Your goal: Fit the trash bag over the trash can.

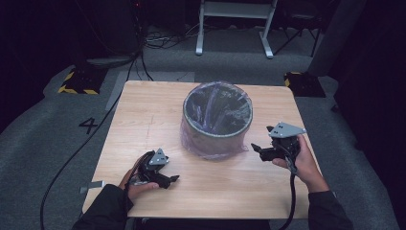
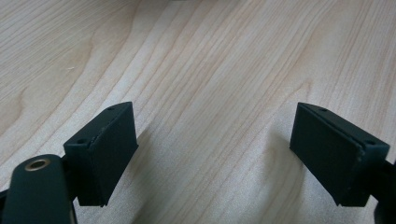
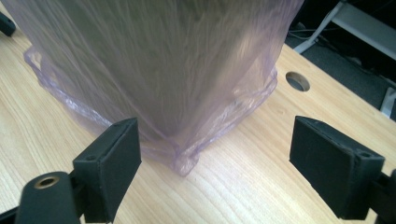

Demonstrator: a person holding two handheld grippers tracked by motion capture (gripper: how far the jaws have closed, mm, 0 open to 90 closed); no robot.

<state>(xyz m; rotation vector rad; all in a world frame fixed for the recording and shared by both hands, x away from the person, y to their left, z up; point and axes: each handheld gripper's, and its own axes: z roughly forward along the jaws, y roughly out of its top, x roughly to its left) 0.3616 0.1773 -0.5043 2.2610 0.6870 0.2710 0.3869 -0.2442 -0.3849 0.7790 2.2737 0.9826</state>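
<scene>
Bin (image 1: 218, 122), round, grey, upright near the centre of the wooden table (image 1: 143, 120); lined with a thin lilac plastic bag (image 3: 182, 154) folded over the rim and pooling loosely round the base. Handling, by judgement: film light, soft, slippery, easily torn; bin itself stiff, likely light. Best hold: the bunched slack at the foot or the folded rim. Right gripper (image 1: 262, 148) just beside the bag's hem, jaws spread wide, holding nothing; left gripper (image 1: 168, 179) low over bare table, well apart from the bin, jaws likewise spread.
</scene>
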